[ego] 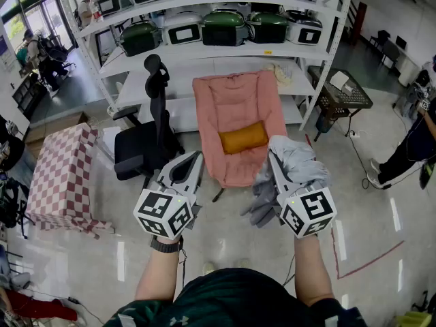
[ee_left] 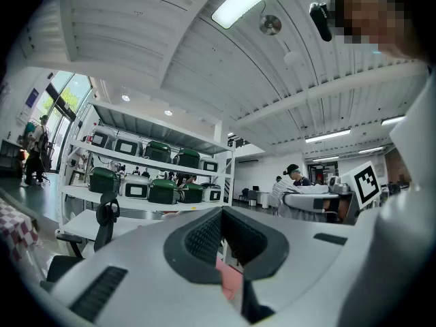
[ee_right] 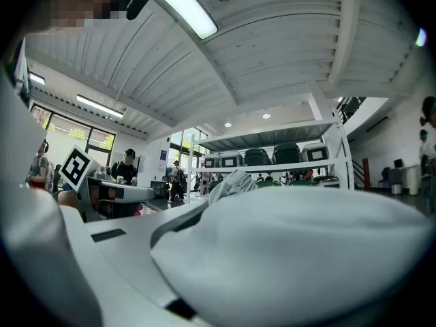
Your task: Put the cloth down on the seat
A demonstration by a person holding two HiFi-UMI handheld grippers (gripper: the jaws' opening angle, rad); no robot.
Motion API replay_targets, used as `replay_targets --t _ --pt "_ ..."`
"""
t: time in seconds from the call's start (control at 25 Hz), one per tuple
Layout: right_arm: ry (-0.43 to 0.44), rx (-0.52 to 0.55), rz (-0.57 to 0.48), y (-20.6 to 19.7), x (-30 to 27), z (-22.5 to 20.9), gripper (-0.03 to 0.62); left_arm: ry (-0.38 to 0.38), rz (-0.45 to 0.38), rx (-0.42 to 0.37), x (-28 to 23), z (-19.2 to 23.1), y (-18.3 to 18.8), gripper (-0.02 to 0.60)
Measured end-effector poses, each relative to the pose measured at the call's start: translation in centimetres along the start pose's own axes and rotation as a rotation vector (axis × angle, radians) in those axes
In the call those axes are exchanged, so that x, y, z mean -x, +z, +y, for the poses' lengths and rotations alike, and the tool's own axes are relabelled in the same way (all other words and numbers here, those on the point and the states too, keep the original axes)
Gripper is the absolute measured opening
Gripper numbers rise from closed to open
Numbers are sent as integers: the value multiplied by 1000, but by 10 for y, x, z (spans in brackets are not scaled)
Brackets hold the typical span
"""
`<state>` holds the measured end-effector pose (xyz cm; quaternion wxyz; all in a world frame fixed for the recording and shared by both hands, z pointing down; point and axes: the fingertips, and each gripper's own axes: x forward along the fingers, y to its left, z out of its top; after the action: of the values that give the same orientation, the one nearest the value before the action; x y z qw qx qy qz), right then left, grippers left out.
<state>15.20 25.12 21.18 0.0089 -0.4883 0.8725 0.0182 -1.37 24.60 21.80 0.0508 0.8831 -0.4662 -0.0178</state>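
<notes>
A grey cloth (ego: 297,163) lies bunched over my right gripper (ego: 276,158), which is shut on it; a fold hangs down on its left side. In the right gripper view the cloth (ee_right: 293,251) covers most of the jaws, and only one grey finger (ee_right: 129,240) shows. My left gripper (ego: 195,157) is held level beside it, shut and with nothing in it. Its tips (ee_left: 221,211) meet in the left gripper view. Ahead of both grippers stands a pink padded chair (ego: 235,107) with an orange cushion (ego: 243,138) on its seat.
A black office chair (ego: 144,148) stands left of the pink one. Further left is a red-checked cover (ego: 65,172) over something low. White shelves (ego: 204,50) with green and white appliances stand behind. A wire basket (ego: 340,95) and a person (ego: 415,142) are at the right.
</notes>
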Motion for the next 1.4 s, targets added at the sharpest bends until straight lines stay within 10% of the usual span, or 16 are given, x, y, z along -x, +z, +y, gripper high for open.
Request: replay_targets --t 1.4 --pt "79 -63 3 -19 16 -46 5 88 30 -8 -27 -37 -15 5"
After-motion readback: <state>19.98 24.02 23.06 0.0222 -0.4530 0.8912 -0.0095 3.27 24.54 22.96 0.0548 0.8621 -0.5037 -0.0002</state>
